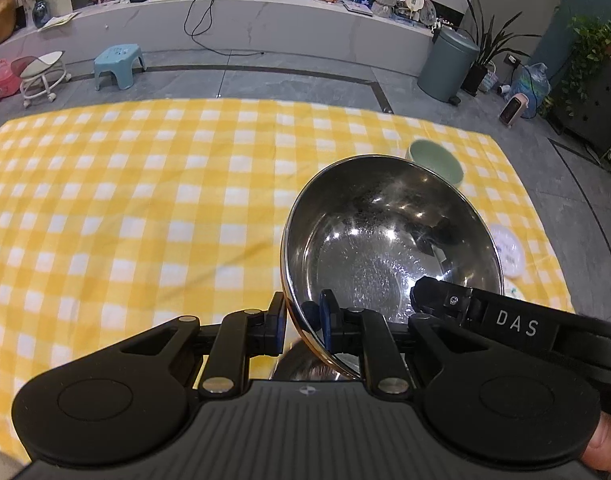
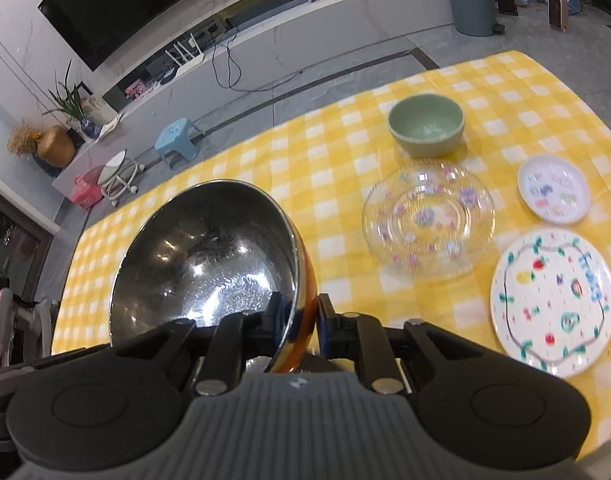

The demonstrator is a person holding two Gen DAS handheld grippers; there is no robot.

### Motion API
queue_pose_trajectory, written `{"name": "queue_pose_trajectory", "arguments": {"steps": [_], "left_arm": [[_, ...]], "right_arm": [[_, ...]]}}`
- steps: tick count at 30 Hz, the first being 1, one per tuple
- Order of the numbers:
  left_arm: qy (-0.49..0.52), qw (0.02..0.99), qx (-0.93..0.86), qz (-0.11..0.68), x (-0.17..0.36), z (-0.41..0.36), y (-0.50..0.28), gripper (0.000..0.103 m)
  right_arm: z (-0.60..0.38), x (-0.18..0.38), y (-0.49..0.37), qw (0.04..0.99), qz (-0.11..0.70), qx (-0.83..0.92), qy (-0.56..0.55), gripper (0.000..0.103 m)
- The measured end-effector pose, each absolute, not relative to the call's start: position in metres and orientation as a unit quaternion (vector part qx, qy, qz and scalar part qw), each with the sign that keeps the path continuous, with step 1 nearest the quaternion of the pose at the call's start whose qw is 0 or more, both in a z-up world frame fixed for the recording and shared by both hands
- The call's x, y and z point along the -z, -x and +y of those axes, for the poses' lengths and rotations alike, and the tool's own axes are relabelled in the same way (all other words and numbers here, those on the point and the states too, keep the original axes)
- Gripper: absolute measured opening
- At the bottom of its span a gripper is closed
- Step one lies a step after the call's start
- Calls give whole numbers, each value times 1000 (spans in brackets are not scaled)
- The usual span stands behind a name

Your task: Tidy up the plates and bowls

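Both hand-held grippers, left (image 1: 303, 322) and right (image 2: 299, 320), are pinching the shiny round steel bowl's (image 2: 209, 256) rim; uneven pulling is risking a slip onto the clear floral glass plate (image 2: 427, 218) beside it.

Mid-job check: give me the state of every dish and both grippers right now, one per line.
Left gripper: shut on steel bowl's rim.
Right gripper: shut on the opposite rim.
Large stainless steel bowl: lifted, tilted, empty.
Pale green ceramic bowl: upright on the yellow checked cloth, empty.
Clear glass flower-print plate: flat, empty.
Small white patterned plate: flat, empty.
Large white fruit-print plate: flat, empty.
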State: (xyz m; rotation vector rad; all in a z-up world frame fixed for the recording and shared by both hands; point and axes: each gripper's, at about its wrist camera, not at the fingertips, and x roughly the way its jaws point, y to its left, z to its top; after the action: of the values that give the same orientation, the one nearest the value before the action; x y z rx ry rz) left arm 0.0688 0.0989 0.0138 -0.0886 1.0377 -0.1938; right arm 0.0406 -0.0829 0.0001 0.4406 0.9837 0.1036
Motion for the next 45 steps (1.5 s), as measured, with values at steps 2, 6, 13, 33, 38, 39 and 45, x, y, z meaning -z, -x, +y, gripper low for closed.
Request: {"name": "queue_pose_trajectory", "arguments": {"steps": [2, 6, 13, 33, 38, 39, 45], "left_arm": [[40, 862, 91, 498, -9, 101, -61, 19], [37, 857, 92, 505, 1, 102, -48, 20], [38, 854, 94, 511, 8, 106, -34, 20], [-4, 834, 85, 545, 38, 102, -19, 22], [-16, 830, 86, 551, 43, 100, -18, 24], [-18, 830, 86, 551, 43, 100, -17, 25], [-19, 827, 86, 556, 42, 98, -20, 27]], "right_arm": [[-78, 3, -31, 856, 474, -49, -201, 15], [-73, 10, -16, 853, 484, -46, -188, 15], [-69, 19, 0, 850, 493, -44, -179, 15], [-62, 50, 0, 825, 542, -45, -155, 17], [-58, 54, 0, 822, 549, -45, -142, 21], [-58, 54, -1, 822, 549, -46, -142, 21], [-59, 53, -3, 820, 553, -49, -141, 23]]}}
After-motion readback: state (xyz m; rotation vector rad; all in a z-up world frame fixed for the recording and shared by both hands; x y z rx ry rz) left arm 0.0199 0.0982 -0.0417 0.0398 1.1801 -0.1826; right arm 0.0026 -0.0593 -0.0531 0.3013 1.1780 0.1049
